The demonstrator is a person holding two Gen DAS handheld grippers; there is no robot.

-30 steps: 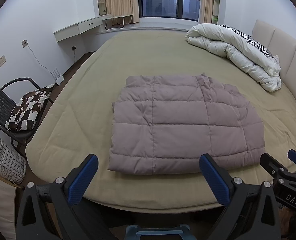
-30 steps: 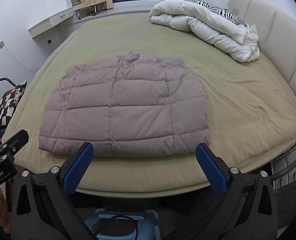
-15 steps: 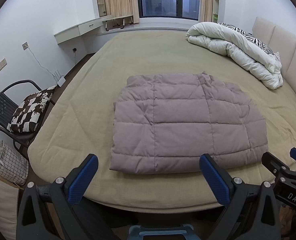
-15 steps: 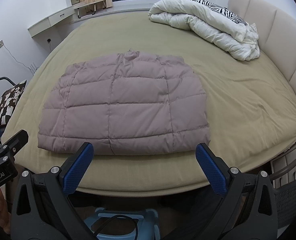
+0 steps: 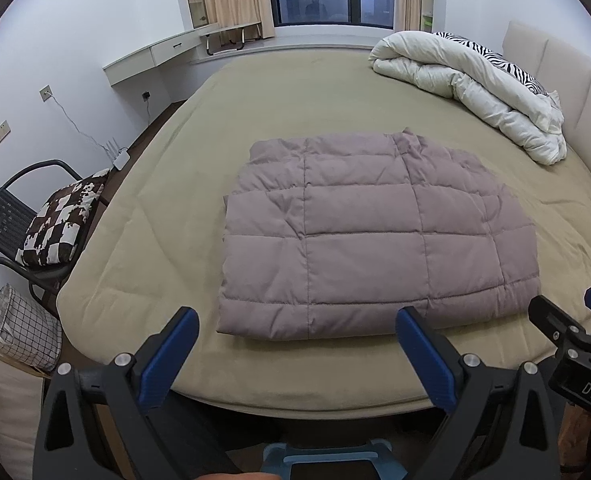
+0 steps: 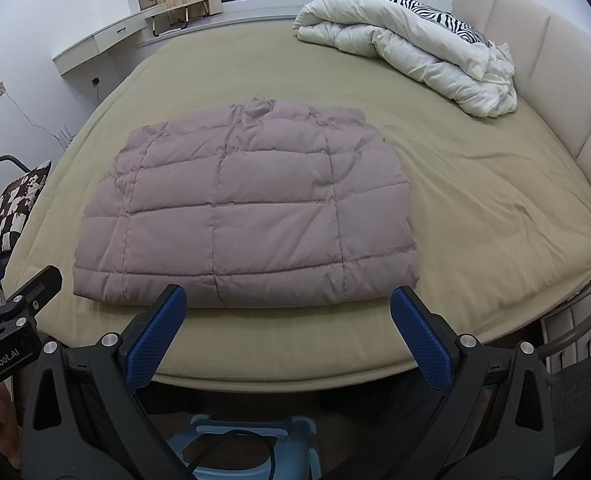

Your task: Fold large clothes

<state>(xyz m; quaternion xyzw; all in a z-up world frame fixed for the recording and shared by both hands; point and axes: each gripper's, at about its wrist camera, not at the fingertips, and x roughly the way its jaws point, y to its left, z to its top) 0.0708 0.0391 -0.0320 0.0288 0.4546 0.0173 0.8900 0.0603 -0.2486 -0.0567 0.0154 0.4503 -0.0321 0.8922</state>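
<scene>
A mauve quilted puffer jacket (image 5: 375, 236) lies folded into a flat rectangle on the olive bed (image 5: 183, 200), near its front edge. It also shows in the right wrist view (image 6: 247, 212). My left gripper (image 5: 295, 336) is open and empty, held just off the bed's front edge, short of the jacket's near hem. My right gripper (image 6: 287, 320) is open and empty too, in front of the same hem. Each gripper shows at the edge of the other's view: the right one (image 5: 575, 320) and the left one (image 6: 15, 300).
A rolled white duvet with a zebra pillow (image 5: 475, 84) lies at the bed's far right by the padded headboard (image 6: 535, 40). A black chair with a patterned cushion (image 5: 59, 216) and a grid basket (image 5: 23, 328) stand left. A wire chair (image 6: 583, 368) stands right.
Both grippers have drifted slightly, so the jacket sits a little higher in the views. The jacket has not moved and both grippers stay open.
</scene>
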